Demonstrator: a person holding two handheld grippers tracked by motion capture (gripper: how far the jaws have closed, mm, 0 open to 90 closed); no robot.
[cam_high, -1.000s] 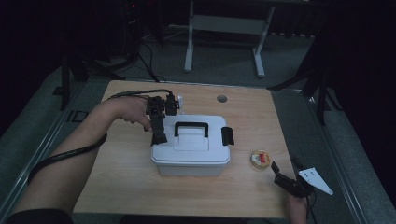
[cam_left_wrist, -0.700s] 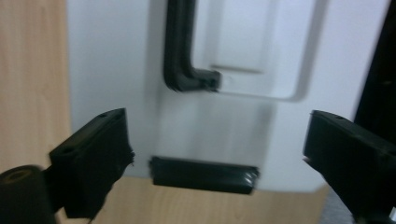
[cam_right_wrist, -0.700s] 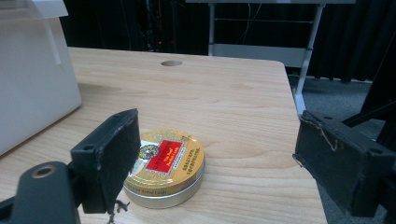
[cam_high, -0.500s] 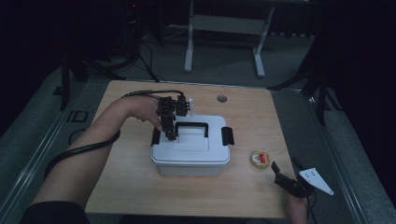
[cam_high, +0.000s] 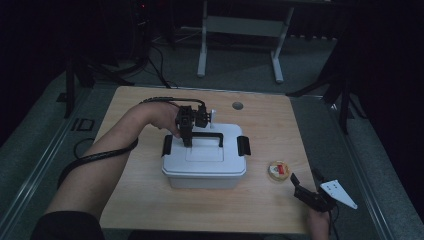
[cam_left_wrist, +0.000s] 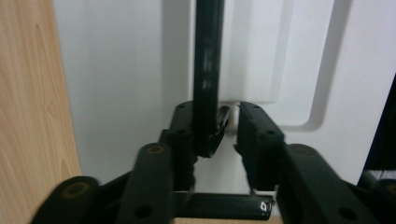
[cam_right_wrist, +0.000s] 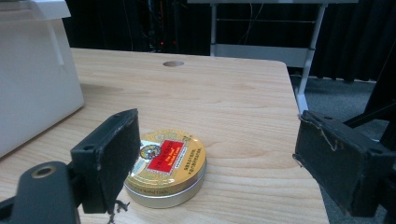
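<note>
- The left gripper (cam_left_wrist: 215, 135) has its jaws just been closing around the black handle (cam_left_wrist: 205, 70) of the white plastic box (cam_high: 205, 162); one pad touches the bar, the other stands just off it.
- The right gripper (cam_right_wrist: 219, 154) has its jaws spread wide, grasping nothing.
- The box sits mid-counter (cam_high: 140, 200), with bare wood on every side.
- A round gold tin (cam_right_wrist: 166, 165), smooth and flat-lidded, lies at the box's 3 o'clock, near the counter's right edge.
</note>
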